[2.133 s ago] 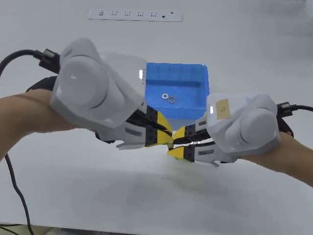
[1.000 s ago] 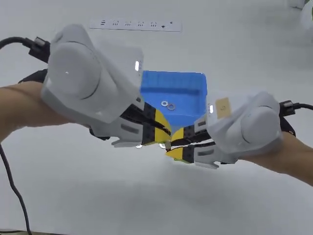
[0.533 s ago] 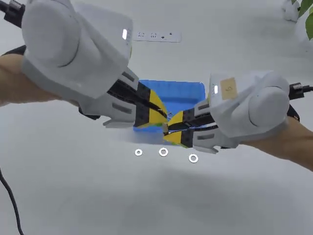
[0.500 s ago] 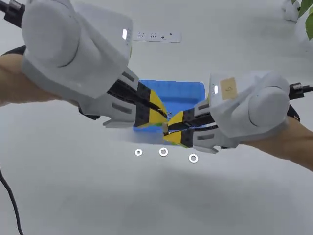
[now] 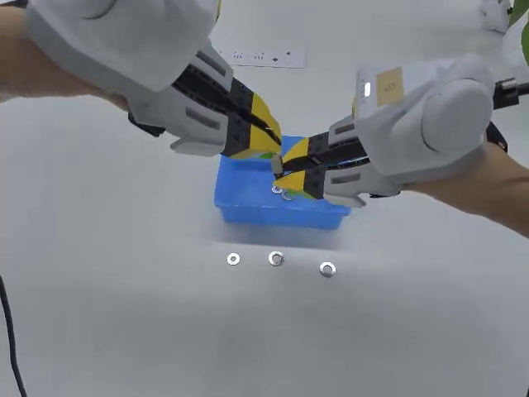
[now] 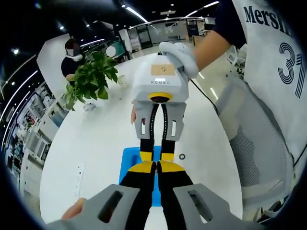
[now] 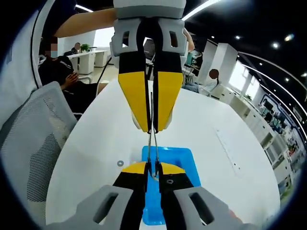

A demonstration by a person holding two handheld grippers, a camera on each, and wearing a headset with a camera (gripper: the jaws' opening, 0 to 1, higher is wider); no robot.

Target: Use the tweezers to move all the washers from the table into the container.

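- The left gripper (image 5: 266,151) and right gripper (image 5: 283,172) meet tip to tip above the container (image 5: 248,205), each pinched together on the tweezers (image 7: 152,129).
- A couple of washers (image 5: 282,193) lie inside the container.
- Three more washers (image 5: 276,259) lie on the table (image 5: 124,289) just in front, so roughly half the job looks left.

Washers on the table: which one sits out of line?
The rightmost washer; it lies slightly nearer the camera than the middle washer and left washer.
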